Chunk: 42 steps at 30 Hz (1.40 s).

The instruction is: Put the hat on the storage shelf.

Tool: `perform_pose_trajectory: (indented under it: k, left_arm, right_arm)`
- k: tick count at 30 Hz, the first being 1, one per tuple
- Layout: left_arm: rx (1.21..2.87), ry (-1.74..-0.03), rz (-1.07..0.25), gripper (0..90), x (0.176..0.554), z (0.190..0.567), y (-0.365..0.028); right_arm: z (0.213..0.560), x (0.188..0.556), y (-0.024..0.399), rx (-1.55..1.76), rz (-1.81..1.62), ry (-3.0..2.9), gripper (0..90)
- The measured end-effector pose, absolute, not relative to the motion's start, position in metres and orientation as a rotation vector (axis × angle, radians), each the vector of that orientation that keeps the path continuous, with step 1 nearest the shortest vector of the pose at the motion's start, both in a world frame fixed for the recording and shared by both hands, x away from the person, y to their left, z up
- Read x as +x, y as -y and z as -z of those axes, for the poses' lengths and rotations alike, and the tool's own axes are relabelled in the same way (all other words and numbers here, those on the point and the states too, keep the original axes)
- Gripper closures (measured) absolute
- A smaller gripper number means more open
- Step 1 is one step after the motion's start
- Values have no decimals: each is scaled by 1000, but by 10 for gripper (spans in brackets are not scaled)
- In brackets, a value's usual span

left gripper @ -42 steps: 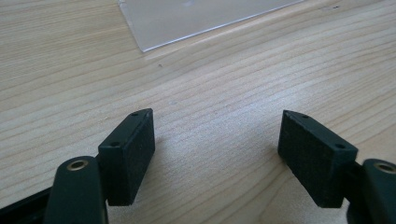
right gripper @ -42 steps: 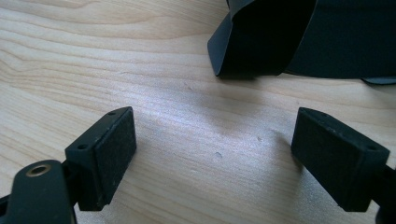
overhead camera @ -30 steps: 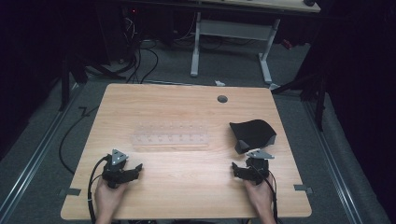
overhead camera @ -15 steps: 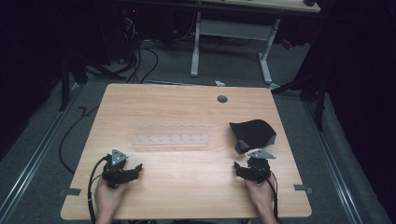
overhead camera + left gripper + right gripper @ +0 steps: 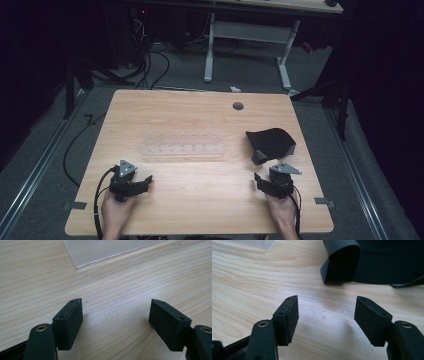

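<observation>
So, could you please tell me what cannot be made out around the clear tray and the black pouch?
- Clear plastic tray: high view, too small and see-through to tell whether its wells hold anything; top edge cuts it off in the left gripper view.
- Black fabric pouch: its dark opening hides the inside in the right gripper view.
- Right gripper: jaws just closing, nothing between.

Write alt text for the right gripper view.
The right claw hovers low over a light wooden table, jaws apart with nothing between them, having just been closing. Ahead lies a black pouch, its open mouth facing the camera; a clear plastic tray's corner shows top left.
</observation>
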<state>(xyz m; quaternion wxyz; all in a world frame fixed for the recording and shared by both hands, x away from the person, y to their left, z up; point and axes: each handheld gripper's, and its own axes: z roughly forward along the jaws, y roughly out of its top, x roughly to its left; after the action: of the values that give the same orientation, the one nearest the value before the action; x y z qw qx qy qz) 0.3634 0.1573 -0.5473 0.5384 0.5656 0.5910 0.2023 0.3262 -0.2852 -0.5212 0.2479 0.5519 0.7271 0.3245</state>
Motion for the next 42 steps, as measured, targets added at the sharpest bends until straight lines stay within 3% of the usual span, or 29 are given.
perform_pose_trajectory:
  k: [15, 42]
  left_arm:
    - [1350, -1404, -487, 278, 363, 547, -157]
    - [1349, -1404, -487, 278, 363, 547, -157]
  right_arm:
    - [510, 311, 323, 1573, -962, -1865, 390]
    - [483, 345, 364, 1645, -973, -1736, 379]
